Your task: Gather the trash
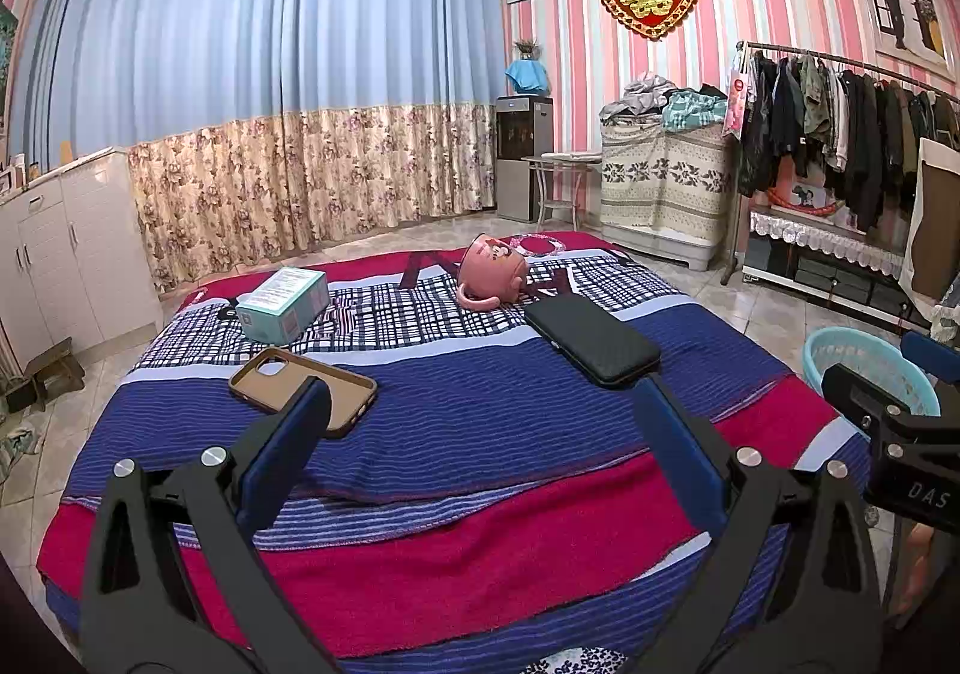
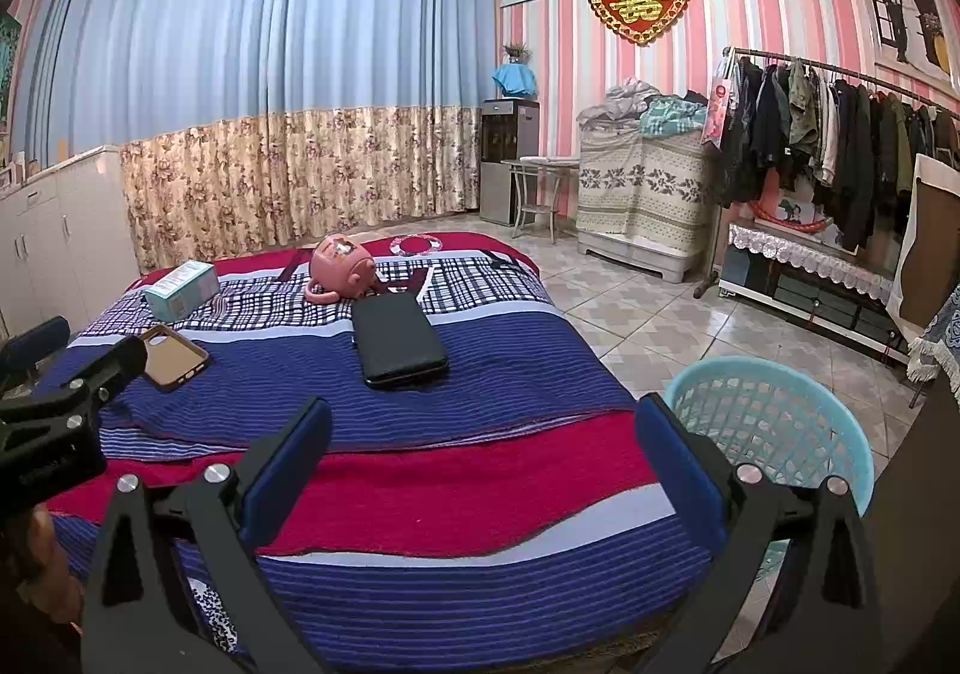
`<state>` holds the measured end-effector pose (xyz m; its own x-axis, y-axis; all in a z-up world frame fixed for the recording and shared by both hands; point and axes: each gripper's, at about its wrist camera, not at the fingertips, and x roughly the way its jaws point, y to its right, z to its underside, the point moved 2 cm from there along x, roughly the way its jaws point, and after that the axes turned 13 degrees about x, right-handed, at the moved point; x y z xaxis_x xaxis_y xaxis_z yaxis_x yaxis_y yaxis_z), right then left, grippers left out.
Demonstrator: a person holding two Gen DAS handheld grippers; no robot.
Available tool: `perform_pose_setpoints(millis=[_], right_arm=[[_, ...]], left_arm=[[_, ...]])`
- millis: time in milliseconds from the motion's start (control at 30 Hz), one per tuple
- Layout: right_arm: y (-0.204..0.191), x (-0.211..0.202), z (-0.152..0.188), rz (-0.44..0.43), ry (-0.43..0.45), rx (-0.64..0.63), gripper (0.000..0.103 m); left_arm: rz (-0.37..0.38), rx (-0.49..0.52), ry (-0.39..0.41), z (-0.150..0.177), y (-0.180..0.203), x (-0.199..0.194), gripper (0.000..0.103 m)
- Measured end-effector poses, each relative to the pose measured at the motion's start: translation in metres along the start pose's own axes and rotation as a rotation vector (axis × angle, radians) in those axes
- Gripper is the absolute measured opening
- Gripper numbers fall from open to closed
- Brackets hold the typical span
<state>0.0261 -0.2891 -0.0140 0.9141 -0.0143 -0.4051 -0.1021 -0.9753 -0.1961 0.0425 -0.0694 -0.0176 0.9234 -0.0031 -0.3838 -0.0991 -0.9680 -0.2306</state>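
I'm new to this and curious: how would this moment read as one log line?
left gripper: open, empty | right gripper: open, empty | on bed: phone case, black wallet, pink cup, box | basket: beside bed

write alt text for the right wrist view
The open right gripper hovers over a bed with a striped blue and red cover, holding nothing. On the bed lie a black phone case, a brown phone case, a tipped pink cup and a teal box; a light blue basket stands at right.

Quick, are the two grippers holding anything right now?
Left gripper: open, holding nothing, above the bed.
Right gripper: open, holding nothing, next to the blue basket.
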Motion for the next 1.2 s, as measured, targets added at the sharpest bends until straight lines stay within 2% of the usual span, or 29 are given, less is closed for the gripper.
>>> perform_pose_setpoints(millis=[1200], right_arm=[[0.0013, 0.0033, -0.001, 0.002, 0.003, 0.008, 0.098]], left_arm=[[-0.007, 0.0, 0.014, -0.0063, -0.0045, -0.0023, 0.098]])
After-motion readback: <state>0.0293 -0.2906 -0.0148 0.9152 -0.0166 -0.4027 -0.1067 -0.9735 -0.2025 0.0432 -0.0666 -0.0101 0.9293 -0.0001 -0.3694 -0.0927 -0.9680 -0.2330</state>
